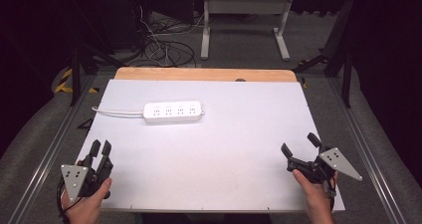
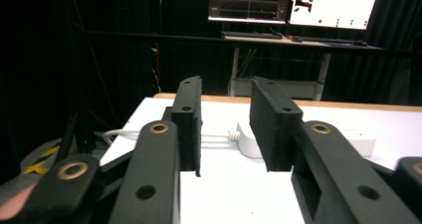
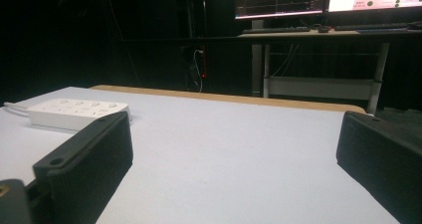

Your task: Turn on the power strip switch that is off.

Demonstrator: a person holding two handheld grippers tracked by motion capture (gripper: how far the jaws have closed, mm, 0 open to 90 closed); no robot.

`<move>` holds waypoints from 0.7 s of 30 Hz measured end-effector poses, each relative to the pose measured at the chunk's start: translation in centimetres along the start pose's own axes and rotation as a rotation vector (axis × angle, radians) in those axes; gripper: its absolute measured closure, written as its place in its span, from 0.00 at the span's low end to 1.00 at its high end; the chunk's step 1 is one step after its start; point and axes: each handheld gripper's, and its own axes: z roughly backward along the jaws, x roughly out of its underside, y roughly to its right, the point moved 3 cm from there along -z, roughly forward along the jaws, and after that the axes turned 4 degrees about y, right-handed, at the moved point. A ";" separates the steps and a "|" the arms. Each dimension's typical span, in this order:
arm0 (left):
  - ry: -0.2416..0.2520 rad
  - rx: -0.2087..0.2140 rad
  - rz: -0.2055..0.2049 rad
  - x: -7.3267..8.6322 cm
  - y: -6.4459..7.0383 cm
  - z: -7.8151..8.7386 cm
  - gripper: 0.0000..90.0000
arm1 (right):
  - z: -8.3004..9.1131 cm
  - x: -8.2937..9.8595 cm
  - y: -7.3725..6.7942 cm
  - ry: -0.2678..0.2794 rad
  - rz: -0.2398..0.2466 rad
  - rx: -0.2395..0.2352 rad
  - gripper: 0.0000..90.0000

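A white power strip (image 1: 172, 112) lies on the white table (image 1: 214, 154), left of centre toward the far side, its cable (image 1: 117, 113) running off to the left. My left gripper (image 1: 100, 147) rests at the near left corner, its jaws a narrow gap apart with nothing between them. In the left gripper view (image 2: 226, 84) the power strip (image 2: 247, 145) lies just beyond the jaws. My right gripper (image 1: 299, 143) sits at the near right, jaws spread wide and empty. The right gripper view (image 3: 234, 119) has the power strip (image 3: 74, 112) far off at its left.
A wooden strip (image 1: 204, 74) borders the table's far edge. Beyond it, a white desk frame (image 1: 244, 7) and tangled cables (image 1: 164, 47) sit on the floor. Lit monitors (image 2: 293, 2) stand on a desk behind. Metal rails (image 1: 47, 154) run along both sides.
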 end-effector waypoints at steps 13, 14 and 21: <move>-0.091 0.056 -0.001 -0.5 0.2 0.4 1.00 | 0.1 -0.1 0.0 0.004 -0.007 -0.012 0.02; -0.096 0.064 0.000 -0.5 0.2 0.4 1.00 | 0.1 -0.1 0.0 0.004 -0.006 -0.011 0.03; -0.103 0.071 -0.014 -0.6 0.4 0.3 1.00 | 0.1 0.0 0.0 -0.002 -0.005 -0.015 0.03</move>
